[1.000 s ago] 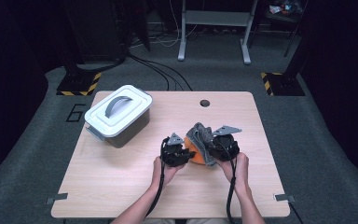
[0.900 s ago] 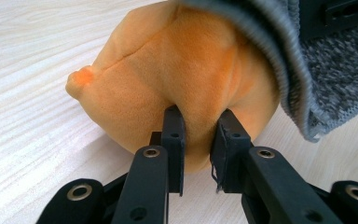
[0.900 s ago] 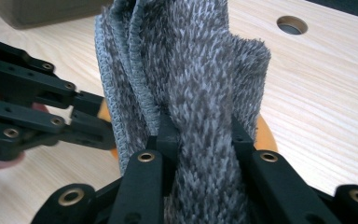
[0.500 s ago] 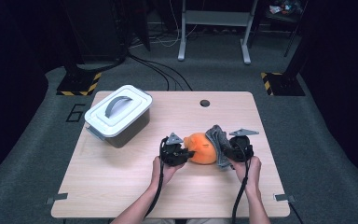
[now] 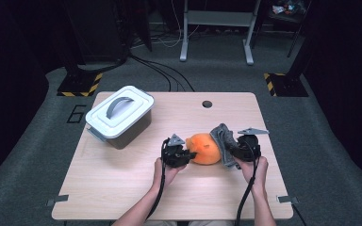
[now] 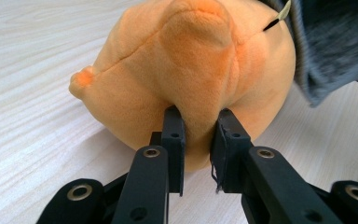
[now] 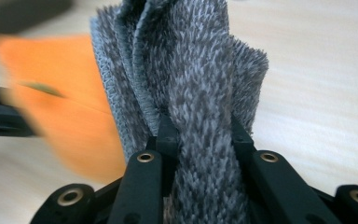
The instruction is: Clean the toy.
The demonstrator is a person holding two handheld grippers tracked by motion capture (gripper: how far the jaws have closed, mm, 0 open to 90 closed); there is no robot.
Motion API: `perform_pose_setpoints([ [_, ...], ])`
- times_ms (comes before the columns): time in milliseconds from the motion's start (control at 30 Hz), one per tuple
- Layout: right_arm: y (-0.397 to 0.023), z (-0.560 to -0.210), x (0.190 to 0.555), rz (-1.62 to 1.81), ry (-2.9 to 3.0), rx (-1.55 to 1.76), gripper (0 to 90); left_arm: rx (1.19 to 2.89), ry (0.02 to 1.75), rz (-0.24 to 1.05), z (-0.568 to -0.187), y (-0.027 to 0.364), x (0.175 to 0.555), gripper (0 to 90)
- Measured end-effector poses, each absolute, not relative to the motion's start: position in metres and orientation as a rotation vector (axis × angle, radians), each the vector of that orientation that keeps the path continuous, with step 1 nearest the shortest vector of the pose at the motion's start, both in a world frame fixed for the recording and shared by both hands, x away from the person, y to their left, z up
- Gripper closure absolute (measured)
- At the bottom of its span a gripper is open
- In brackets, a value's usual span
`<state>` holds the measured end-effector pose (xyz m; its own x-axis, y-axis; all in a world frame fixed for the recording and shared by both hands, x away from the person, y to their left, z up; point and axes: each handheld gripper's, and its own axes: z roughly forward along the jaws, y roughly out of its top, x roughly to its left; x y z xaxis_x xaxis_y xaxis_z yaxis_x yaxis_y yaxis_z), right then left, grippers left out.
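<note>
An orange plush toy (image 5: 204, 148) lies on the wooden table between my two grippers. My left gripper (image 5: 185, 154) is shut on a fold of the orange plush toy (image 6: 196, 79), its pads pinching the fabric. My right gripper (image 5: 232, 150) is shut on a grey fuzzy cloth (image 5: 221, 139), which stands bunched against the toy's right side. In the right gripper view the grey cloth (image 7: 191, 93) rises between the jaws and the orange toy (image 7: 65, 107) is blurred at the left. The grey cloth (image 6: 335, 42) hangs over the toy's upper right in the left gripper view.
A grey bin with a white handled lid (image 5: 119, 116) stands at the table's back left. A small round hole (image 5: 207, 104) sits near the table's (image 5: 122, 188) far edge. Beyond it are dark floor, cables and stand legs.
My right gripper has pulled the grey cloth to the right, off the orange toy, which now lies uncovered. The left gripper has stayed in place on the toy.
</note>
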<state>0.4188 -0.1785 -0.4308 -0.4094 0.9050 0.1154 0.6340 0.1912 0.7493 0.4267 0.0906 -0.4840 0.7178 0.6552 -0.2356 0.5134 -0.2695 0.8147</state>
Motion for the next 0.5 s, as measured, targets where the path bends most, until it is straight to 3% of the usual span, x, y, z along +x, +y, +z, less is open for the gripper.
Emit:
perform_pose_setpoints([
  [167, -0.146, -0.407, 0.406, 1.078, 2.17, 1.286, 72.8, 1.942, 0.894, 0.194, -0.483, 0.089, 0.426, 76.4],
  [333, -0.107, -0.411, 0.405, 0.977, 2.244, 1.191, 72.7, 1.941, 0.903, 0.189, -0.484, 0.09, 0.427, 76.5],
  [500, -0.109, -0.416, 0.409, 0.975, 2.241, 1.2, 72.8, 1.94, 0.898, 0.181, -0.486, 0.093, 0.428, 76.5],
])
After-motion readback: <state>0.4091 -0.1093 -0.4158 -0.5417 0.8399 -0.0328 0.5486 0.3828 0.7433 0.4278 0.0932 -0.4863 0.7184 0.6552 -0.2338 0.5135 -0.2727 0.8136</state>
